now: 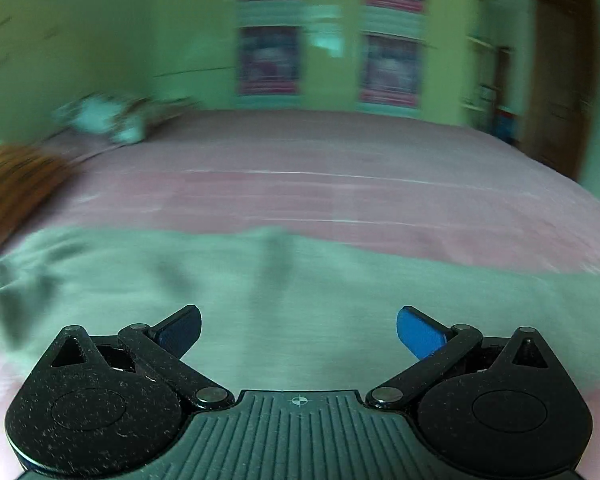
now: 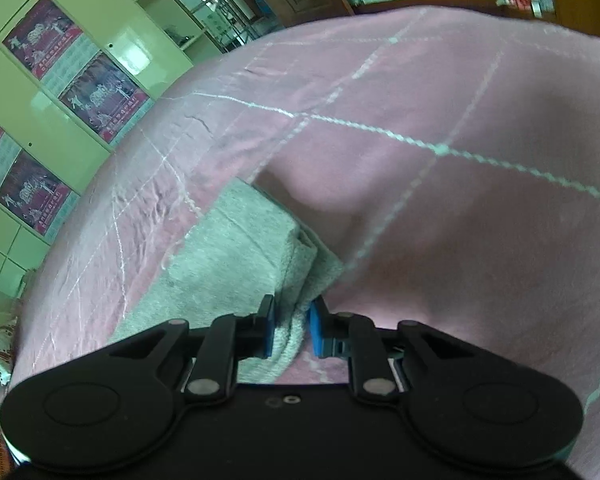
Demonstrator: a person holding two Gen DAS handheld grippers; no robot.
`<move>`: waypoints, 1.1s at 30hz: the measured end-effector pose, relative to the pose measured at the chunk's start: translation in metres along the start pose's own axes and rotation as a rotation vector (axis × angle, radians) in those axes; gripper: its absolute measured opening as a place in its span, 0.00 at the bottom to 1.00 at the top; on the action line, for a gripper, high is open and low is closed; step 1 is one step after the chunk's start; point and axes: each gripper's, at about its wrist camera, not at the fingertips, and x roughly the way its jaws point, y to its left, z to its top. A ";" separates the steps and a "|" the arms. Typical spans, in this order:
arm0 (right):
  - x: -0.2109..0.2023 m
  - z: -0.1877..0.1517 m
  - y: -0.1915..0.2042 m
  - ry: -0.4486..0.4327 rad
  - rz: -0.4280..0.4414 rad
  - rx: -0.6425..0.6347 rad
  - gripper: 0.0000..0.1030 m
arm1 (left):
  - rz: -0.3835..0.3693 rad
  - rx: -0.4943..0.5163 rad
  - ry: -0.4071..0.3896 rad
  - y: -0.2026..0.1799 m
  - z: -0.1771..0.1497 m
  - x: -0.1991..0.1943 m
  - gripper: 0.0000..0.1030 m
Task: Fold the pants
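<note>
The pants (image 1: 228, 280) are pale grey-green and lie spread flat across the pink bedspread (image 1: 340, 192) in the left wrist view. My left gripper (image 1: 299, 330) hovers just above them with its blue pads wide apart and nothing between them. In the right wrist view the pants (image 2: 228, 252) lie as a folded strip with a stacked corner. My right gripper (image 2: 292, 330) is shut on that folded corner, the cloth pinched between the two blue pads.
The pink bedspread (image 2: 440, 120) has a white grid pattern. A pillow (image 1: 104, 118) and an orange patterned cloth (image 1: 8, 188) lie at the bed's far left. Green cupboards with posters (image 2: 60, 92) stand beyond the bed, and a brown door (image 1: 560, 92) at the right.
</note>
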 end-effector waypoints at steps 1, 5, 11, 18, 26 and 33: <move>-0.002 0.000 0.010 -0.010 0.017 -0.013 0.08 | 0.014 -0.045 0.007 0.025 0.000 -0.001 1.00; -0.013 -0.015 0.081 -0.034 0.129 -0.142 0.07 | 0.123 -0.216 0.011 0.120 -0.015 -0.007 1.00; -0.018 -0.095 0.214 0.014 0.358 -0.350 0.07 | 0.195 -0.309 0.037 0.196 -0.045 -0.016 1.00; 0.007 -0.265 0.308 0.367 0.565 -0.696 0.16 | 0.239 -0.350 0.084 0.240 -0.076 -0.019 1.00; -0.016 -0.289 0.303 0.293 0.586 -0.817 0.16 | 0.207 -0.363 0.080 0.236 -0.085 -0.028 1.00; -0.014 -0.217 0.261 0.111 0.421 -0.679 0.18 | 0.018 -0.247 0.027 0.159 -0.042 -0.016 1.00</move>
